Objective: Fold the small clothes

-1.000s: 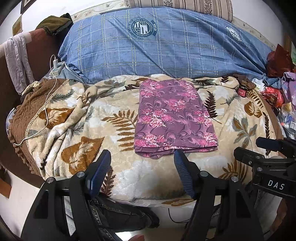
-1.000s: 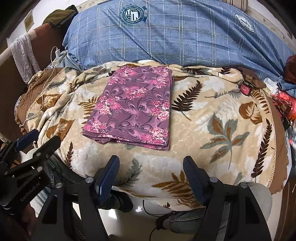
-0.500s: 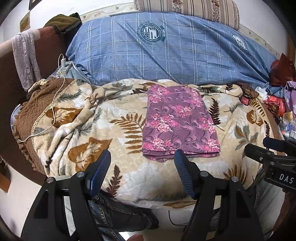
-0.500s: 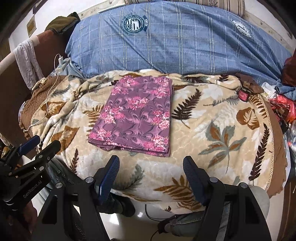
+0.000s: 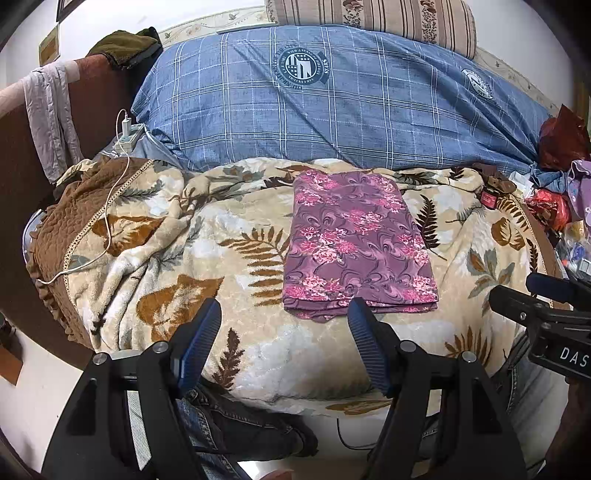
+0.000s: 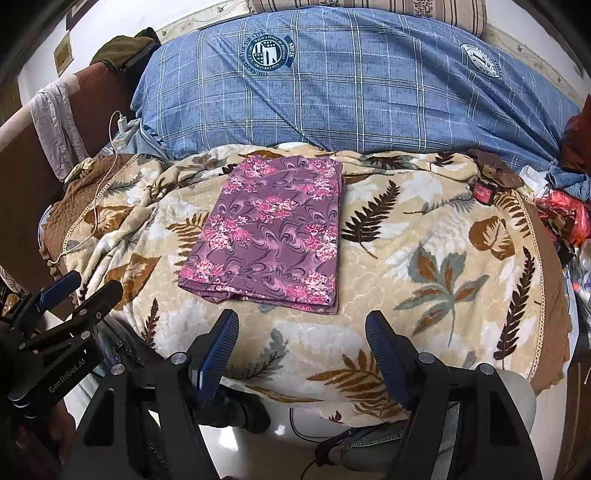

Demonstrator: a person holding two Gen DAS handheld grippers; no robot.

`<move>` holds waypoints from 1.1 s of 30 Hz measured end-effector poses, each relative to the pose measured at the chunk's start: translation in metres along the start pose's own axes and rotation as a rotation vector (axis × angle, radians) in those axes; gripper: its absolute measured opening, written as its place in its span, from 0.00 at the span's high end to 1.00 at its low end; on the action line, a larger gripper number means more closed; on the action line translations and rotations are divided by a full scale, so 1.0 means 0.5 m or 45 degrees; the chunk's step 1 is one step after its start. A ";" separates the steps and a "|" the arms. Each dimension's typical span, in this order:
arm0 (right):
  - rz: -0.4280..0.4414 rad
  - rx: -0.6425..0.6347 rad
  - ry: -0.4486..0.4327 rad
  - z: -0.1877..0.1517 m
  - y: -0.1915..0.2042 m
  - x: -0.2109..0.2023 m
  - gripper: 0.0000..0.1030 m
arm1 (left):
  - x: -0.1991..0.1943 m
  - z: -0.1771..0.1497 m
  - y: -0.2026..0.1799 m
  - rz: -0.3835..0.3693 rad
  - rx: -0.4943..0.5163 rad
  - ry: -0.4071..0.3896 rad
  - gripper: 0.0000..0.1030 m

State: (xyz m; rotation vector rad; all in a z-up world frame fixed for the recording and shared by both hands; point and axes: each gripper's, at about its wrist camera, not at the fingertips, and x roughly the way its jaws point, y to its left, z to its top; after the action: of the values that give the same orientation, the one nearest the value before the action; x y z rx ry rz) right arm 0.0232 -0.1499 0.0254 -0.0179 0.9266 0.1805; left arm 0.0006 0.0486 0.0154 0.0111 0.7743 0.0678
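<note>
one purple floral cloth [image 5: 356, 243] lies folded into a flat rectangle on the leaf-patterned blanket [image 5: 192, 266] that covers the bed, apart from both grippers. two grippers are in view: the left gripper [image 5: 284, 325] and the right gripper [image 6: 301, 334] each hang above the blanket's near edge with jaws spread wide and nothing between them. behind the cloth sits one big blue checked pillow [image 5: 332, 110], with one striped bolster [image 5: 373, 18] beyond it. a white charger cable [image 5: 107, 206] trails over the brown quilt [image 5: 59, 229] at the left. a heap of bright clutter [image 5: 557, 192] fills the right edge.
</note>
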 end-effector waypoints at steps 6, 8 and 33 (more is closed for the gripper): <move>-0.001 -0.004 0.003 0.000 0.001 0.001 0.29 | -0.001 -0.003 -0.005 -0.001 0.004 0.006 0.31; -0.001 -0.010 0.010 0.000 0.002 0.002 0.29 | -0.001 -0.004 -0.005 -0.003 0.006 0.007 0.31; -0.013 -0.097 0.133 -0.016 0.036 0.061 0.29 | 0.034 -0.013 -0.005 -0.029 0.021 0.063 0.31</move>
State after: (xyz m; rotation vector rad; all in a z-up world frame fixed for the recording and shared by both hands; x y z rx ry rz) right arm 0.0320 -0.1286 -0.0025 -0.1032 1.0231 0.2065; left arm 0.0082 0.0473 -0.0011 0.0161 0.8245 0.0402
